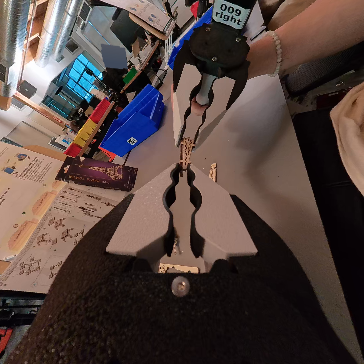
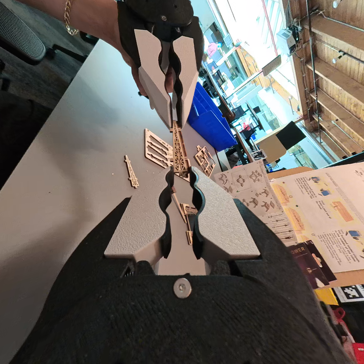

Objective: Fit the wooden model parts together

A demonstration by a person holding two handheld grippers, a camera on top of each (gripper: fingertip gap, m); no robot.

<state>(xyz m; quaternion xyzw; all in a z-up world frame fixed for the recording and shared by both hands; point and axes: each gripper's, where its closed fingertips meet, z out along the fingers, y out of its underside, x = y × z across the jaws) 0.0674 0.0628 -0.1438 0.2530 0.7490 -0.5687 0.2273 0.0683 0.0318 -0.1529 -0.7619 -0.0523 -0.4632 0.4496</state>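
A slim wooden lattice tower piece (image 1: 186,153) is held in the air between both grippers, above the grey table (image 1: 256,157). My left gripper (image 1: 183,169) is shut on its narrow end. The right gripper (image 1: 187,142) faces it from above in the left wrist view and pinches the wide end. In the right wrist view the same piece (image 2: 178,149) runs from my right gripper (image 2: 181,171) up to the left gripper (image 2: 175,124). I cannot tell whether it is one panel or two joined. A second loose lattice piece (image 2: 131,171) lies flat on the table (image 2: 78,137).
A punched-out wooden sheet (image 2: 157,149), a fretwork part (image 2: 204,159) and small parts (image 2: 189,211) lie on the table. Instruction sheets (image 1: 59,226) and a dark purple box (image 1: 98,174) sit to one side. Blue bins (image 1: 136,126) stand behind. The tips of one gripper are about 4 centimeters away from the tips of the other.
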